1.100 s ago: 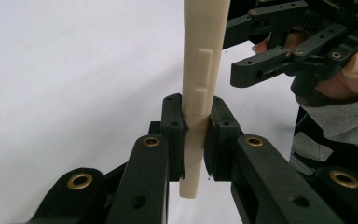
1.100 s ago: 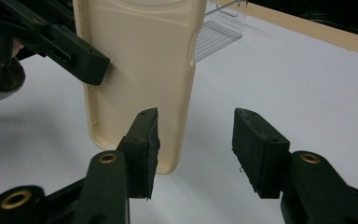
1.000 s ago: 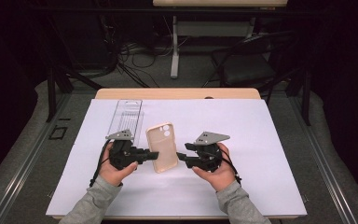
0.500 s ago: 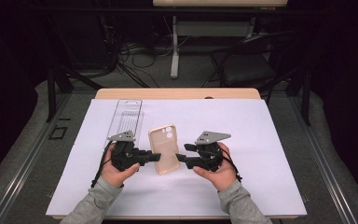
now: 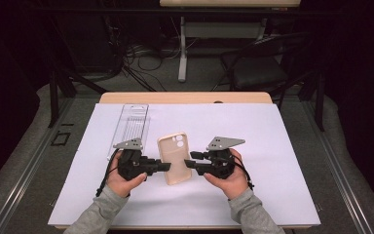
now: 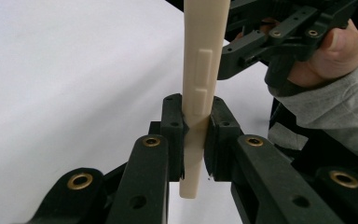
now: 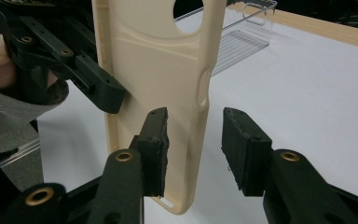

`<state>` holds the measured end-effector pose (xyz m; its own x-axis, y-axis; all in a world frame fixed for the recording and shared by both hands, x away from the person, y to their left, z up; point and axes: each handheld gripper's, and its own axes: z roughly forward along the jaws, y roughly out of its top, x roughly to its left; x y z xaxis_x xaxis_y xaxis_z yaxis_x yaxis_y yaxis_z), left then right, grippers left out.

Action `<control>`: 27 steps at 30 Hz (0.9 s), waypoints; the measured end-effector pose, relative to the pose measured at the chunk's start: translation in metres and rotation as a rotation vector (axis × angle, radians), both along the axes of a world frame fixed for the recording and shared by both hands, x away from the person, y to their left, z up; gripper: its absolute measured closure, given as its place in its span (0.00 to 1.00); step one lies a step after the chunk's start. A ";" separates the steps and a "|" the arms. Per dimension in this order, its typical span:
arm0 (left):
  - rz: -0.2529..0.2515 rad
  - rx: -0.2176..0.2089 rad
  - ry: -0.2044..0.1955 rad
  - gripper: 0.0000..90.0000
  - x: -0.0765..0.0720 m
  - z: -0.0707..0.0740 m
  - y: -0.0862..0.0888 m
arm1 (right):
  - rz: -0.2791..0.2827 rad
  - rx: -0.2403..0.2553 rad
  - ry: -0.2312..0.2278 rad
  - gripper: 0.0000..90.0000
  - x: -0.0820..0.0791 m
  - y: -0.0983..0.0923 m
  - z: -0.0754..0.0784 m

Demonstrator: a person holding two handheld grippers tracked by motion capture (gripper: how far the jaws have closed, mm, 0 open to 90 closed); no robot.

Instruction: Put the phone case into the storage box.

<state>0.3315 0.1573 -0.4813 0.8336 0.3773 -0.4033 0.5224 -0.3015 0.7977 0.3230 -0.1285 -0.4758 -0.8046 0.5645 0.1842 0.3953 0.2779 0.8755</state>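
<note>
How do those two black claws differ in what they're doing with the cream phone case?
The left gripper is clamped on one side edge of the phone case; the right gripper has its jaws astride the other edge with a gap showing, and they have just been closing. The left gripper holds the case; the right does not yet. Both are black, hand-held and face each other across the case.

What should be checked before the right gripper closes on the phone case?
1. Left gripper clamped on the edge of the phone case: ok, pads press both faces.
2. Right gripper astride the case's other edge: ok, the edge sits between its jaws, which have just been closing.
3. Right pads gripping: not ok, a gap remains at the outer pad.
4. Case held off the white sheet: cannot tell.
5. Clear plastic box out of the way: ok, it lies apart, behind the left gripper.
</note>
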 end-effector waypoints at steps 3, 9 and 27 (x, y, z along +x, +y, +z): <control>-0.004 0.003 -0.003 0.89 0.000 -0.001 -0.001 | 0.011 0.004 0.007 0.71 0.000 -0.001 0.000; -0.012 -0.002 -0.007 0.89 -0.001 0.000 -0.001 | 0.028 0.006 0.018 0.74 0.001 -0.001 0.000; -0.025 -0.009 -0.015 0.89 -0.001 0.000 -0.001 | 0.044 0.025 0.032 0.84 0.001 -0.002 -0.001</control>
